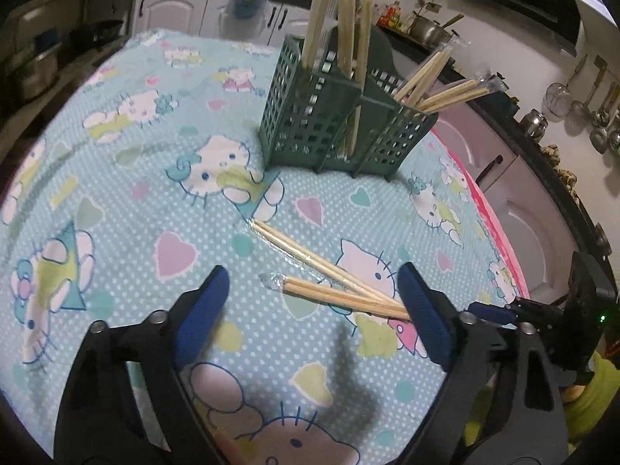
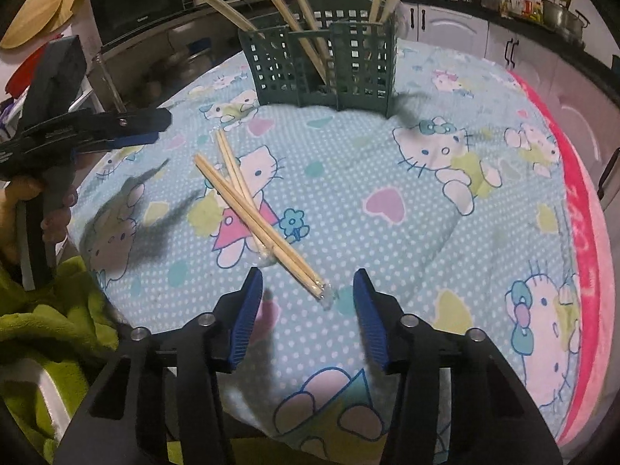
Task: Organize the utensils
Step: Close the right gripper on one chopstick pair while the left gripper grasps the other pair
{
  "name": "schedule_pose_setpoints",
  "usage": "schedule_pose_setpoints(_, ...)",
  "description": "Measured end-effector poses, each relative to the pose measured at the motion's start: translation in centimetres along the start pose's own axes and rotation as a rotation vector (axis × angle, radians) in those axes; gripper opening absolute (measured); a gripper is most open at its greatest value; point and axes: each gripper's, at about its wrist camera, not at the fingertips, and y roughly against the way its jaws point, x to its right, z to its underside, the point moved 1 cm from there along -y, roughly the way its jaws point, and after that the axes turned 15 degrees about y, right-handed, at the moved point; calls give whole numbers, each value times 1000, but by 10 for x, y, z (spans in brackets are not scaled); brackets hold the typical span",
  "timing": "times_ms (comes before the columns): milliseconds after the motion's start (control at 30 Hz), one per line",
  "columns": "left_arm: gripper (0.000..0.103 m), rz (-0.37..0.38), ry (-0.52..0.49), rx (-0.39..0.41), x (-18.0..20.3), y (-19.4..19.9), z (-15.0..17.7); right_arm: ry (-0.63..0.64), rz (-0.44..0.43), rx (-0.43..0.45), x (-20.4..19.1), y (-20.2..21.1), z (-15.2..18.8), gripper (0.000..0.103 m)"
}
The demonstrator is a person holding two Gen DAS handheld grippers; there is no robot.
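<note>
Looking along my left tongs (image 1: 312, 310), I see them spread wide with nothing gripped; the right pad (image 1: 422, 310) sits at the ends of two crossed chopstick pairs, and I cannot tell whether it touches them. My right tongs (image 2: 306, 310) stand about half open, also empty, with the wrapped tip of one pair (image 2: 255, 213) just ahead between the pads. Both pairs are pale wood in clear sleeves, lying crossed on the cartoon-cat cloth (image 2: 426, 232) over the desk. The other pair (image 1: 310, 255) runs toward the green caddy (image 1: 333, 124). That slotted caddy stands upright further back, its compartments holding several more sleeved chopsticks (image 1: 348, 35), some upright and some leaning outward.
</note>
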Motion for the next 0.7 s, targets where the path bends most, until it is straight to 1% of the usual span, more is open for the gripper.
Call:
schedule_pose_setpoints(67, 70, 7, 15, -22, -2, -7, -1, -9, -18, -3, 2, -3, 2, 38)
schedule_pose_setpoints(133, 67, 9, 37, -46, -4, -15, -3, -13, -24, -8, 3, -5, 3, 29)
schedule_pose_setpoints(167, 65, 12, 45, -58, -5, -18, -4, -13, -26, -8, 4, -6, 3, 26)
schedule_pose_setpoints(200, 65, 16, 55, -68, -6, -22, -6, -14, -28, -8, 5, -5, 4, 19)
schedule_pose_setpoints(233, 65, 17, 67, -75, -7, -25, -9, -17, -30, -7, 6, -5, 4, 16)
schedule_pose_setpoints(433, 64, 9, 140, -115, -15, -45, -22, -19, -61, 15, 10, 4, 3, 10)
schedule_pose_setpoints(567, 58, 2, 186, -122, -21, -56, -35, 15, -65, 26, 8, 13, 0, 9)
schedule_pose_setpoints(700, 55, -13, 215, -125, -23, -63, -45, 7, -69, 50, 12, 25, -2, 8)
